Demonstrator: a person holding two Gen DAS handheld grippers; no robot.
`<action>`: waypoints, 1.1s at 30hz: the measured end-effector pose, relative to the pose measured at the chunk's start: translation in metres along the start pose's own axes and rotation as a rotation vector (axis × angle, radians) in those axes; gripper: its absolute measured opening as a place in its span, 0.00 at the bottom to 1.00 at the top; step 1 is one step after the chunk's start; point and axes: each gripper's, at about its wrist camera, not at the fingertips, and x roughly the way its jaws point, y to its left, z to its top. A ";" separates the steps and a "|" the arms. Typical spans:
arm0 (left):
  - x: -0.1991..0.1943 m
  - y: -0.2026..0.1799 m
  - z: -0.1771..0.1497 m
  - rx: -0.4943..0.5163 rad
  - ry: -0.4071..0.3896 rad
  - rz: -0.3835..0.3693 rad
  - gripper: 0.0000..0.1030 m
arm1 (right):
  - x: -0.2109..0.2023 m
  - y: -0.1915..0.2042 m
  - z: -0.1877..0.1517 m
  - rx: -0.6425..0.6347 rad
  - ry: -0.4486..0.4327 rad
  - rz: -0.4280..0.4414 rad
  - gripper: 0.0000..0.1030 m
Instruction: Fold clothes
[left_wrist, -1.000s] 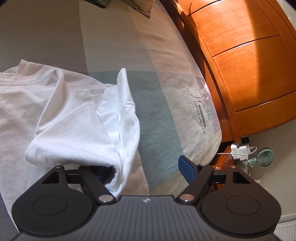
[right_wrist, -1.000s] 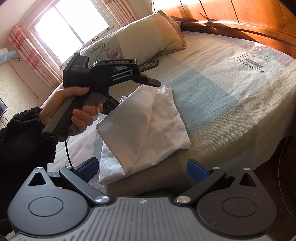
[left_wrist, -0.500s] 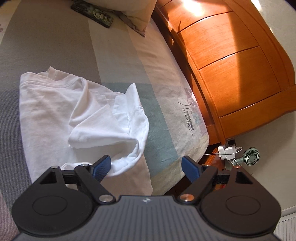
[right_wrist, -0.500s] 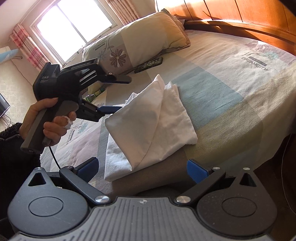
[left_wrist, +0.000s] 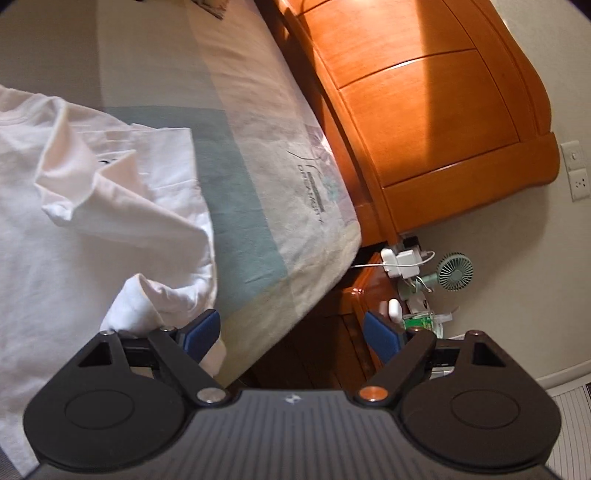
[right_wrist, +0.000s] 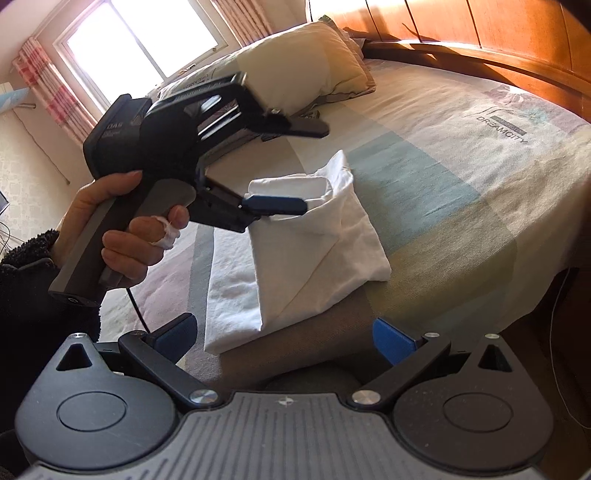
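Regrasping white T-shirt (right_wrist: 314, 254) | left tool (right_wrist: 295, 166) agape, empty | right tool (right_wrist: 284, 336) agape, empty | pinch the loose sleeve edge squarely, fold flat on bed (right_wrist: 461, 192)

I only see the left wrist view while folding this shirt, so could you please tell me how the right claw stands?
Observer: The right claw is open and empty, near the front edge of the bed, short of the white shirt.
Operator: How does the shirt look from there?
Observer: It lies as a narrow strip, one fold standing up at its far end.
Operator: What lies beyond it?
Observer: A pillow, with a bright window behind.
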 end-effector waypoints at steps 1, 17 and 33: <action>0.002 -0.007 -0.001 0.016 0.007 -0.023 0.82 | 0.000 0.001 0.000 -0.002 0.001 -0.004 1.00; -0.079 -0.001 -0.066 0.458 -0.180 0.362 0.84 | 0.011 -0.001 -0.004 0.011 0.034 -0.018 1.00; -0.059 0.010 -0.171 0.957 -0.102 0.804 0.84 | 0.002 -0.001 -0.004 -0.009 -0.003 -0.019 1.00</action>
